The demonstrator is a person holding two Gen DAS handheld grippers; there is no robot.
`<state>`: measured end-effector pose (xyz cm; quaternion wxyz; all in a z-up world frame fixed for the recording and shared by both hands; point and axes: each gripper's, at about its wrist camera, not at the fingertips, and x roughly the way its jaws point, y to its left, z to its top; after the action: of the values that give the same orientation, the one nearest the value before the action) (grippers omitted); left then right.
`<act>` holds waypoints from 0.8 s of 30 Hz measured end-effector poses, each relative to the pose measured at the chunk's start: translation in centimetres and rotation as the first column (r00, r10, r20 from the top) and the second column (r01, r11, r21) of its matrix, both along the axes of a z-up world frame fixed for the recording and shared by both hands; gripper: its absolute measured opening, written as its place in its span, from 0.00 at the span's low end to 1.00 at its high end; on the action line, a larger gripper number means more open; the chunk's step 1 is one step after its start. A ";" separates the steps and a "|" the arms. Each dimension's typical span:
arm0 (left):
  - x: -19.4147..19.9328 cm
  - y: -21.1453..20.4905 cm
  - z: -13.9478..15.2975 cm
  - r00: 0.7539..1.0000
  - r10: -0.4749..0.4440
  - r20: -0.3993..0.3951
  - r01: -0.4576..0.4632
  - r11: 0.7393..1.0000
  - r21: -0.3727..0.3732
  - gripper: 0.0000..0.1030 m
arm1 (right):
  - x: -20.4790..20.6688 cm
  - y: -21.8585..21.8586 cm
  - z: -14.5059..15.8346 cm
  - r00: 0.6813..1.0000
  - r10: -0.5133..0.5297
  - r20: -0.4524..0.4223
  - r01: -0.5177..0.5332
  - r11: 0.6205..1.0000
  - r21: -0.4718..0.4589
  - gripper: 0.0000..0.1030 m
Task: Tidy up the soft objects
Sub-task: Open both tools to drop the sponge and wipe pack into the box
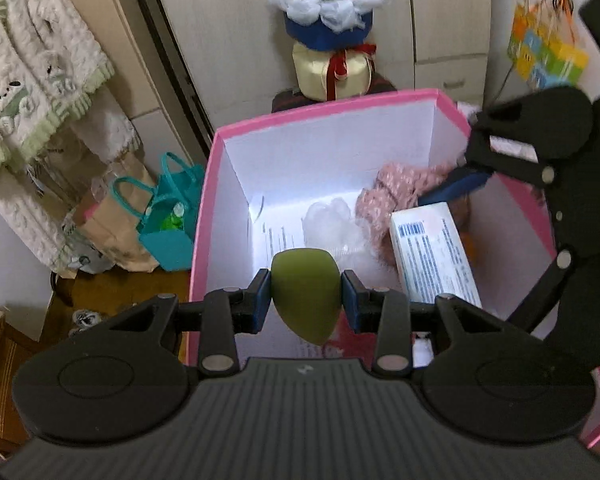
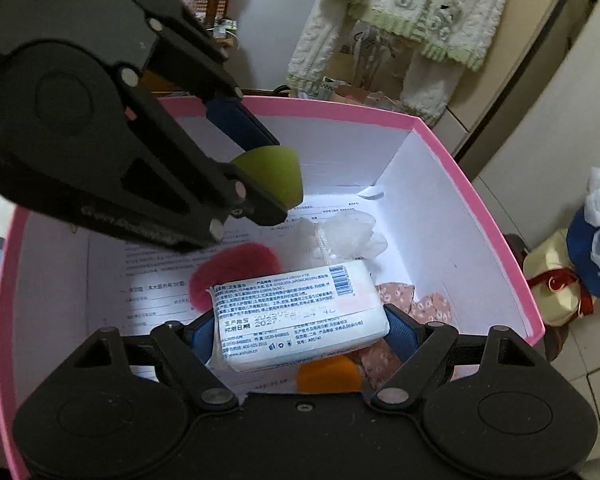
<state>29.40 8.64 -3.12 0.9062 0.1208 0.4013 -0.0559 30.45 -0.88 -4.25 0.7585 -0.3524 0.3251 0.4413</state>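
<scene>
- left gripper [image 1: 306,296], over the pink box [image 1: 204,216], is clamped on an olive green makeup sponge [image 1: 305,294] at its sides; the sponge looks feather-light and squashy, so a gentle pinch should do.
- right gripper [image 2: 300,330], jaws wide, grips a soft white wet-wipes pack [image 2: 296,312] by its ends, low inside the box; it may sag.
</scene>
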 end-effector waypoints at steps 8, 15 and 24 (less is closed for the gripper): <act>-0.4 -0.4 0.0 0.999 0.006 0.048 -0.009 0.998 0.063 0.47 | 0.7 0.1 -0.1 1.000 0.004 0.031 -0.004 1.000 0.015 0.83; -2.7 0.9 2.7 0.995 -0.010 0.098 0.012 1.000 -0.015 0.57 | -1.8 -3.5 3.1 0.993 -0.114 -0.027 0.117 0.964 0.237 0.83; -7.8 2.1 6.2 0.989 -0.075 0.125 0.087 0.992 -0.092 0.64 | -6.9 -5.4 6.4 0.974 -0.212 -0.078 0.225 0.921 0.316 0.84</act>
<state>21.63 10.70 3.06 0.9307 0.0959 0.3371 -0.1048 23.59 -6.32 2.16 0.8435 -0.1755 0.3015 0.4085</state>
